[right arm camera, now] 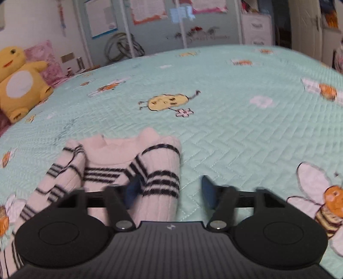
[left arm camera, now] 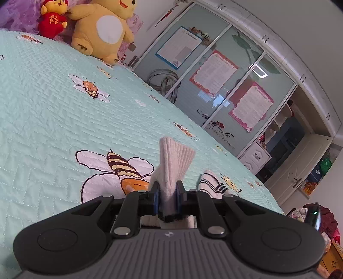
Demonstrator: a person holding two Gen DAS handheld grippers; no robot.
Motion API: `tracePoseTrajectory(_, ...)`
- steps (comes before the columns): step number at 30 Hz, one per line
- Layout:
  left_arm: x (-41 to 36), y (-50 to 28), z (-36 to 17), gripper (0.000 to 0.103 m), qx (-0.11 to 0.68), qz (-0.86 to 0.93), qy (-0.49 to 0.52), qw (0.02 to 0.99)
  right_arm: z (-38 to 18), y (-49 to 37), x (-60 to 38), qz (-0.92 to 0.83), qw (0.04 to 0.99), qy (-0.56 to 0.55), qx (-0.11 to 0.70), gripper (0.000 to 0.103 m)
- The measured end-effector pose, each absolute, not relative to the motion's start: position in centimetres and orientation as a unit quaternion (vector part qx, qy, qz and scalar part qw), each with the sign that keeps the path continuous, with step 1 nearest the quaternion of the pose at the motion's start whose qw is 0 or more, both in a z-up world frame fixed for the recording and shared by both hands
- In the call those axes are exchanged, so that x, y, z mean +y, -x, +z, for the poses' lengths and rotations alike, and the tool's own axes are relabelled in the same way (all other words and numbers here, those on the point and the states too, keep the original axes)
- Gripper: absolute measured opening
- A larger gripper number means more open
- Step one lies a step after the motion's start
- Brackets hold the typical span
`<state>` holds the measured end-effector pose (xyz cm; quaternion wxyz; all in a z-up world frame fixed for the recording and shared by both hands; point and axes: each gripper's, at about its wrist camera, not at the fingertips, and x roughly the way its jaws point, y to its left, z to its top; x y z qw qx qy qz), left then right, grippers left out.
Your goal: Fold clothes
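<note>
A cream knitted sweater point(right arm camera: 120, 158) with black stripes lies folded on the mint quilted bedspread point(right arm camera: 235, 128), its collar pointing away from me. In the left wrist view my left gripper point(left arm camera: 167, 193) is shut on a ribbed cream edge of the sweater point(left arm camera: 175, 158), which sticks up between the blue pads. A striped part point(left arm camera: 211, 184) lies just to the right of it. My right gripper point(right arm camera: 171, 191) is open low over the sweater's right side. Its left finger point(right arm camera: 134, 188) is over the striped sleeve, its right finger point(right arm camera: 209, 191) over bare bedspread. The pads do not press on the cloth.
A big yellow plush toy point(left arm camera: 103, 30) and a small red one point(left arm camera: 52, 19) sit at the head of the bed. Behind the bed's far edge stands a wardrobe point(left arm camera: 214, 75) with sliding doors and posters. A pile of clothes point(left arm camera: 321, 216) lies beyond the bed's right side.
</note>
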<state>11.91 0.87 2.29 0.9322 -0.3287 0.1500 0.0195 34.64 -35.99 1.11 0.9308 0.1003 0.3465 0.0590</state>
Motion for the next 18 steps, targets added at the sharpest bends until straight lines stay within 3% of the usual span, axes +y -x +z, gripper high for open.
tracePoseTrajectory(6,0.6,-11.9,2.6,0.013,0.15,0.016,0.32,0.935,2.3,-29.0,-37.2,0.063,0.931,-0.135,0.335,0.046)
tracePoseTrajectory(13,-1.4,-12.7,4.4,0.013,0.16,0.013,0.264,0.951,4.7,-9.0,-39.4,0.062,0.94,-0.035,0.334,0.053)
tracePoseTrajectory(18,-2.3,-14.6,6.5,0.012,0.183,0.021,0.178,0.967,3.5,1.7,-42.1,0.059,0.923,-0.103,0.365,0.056)
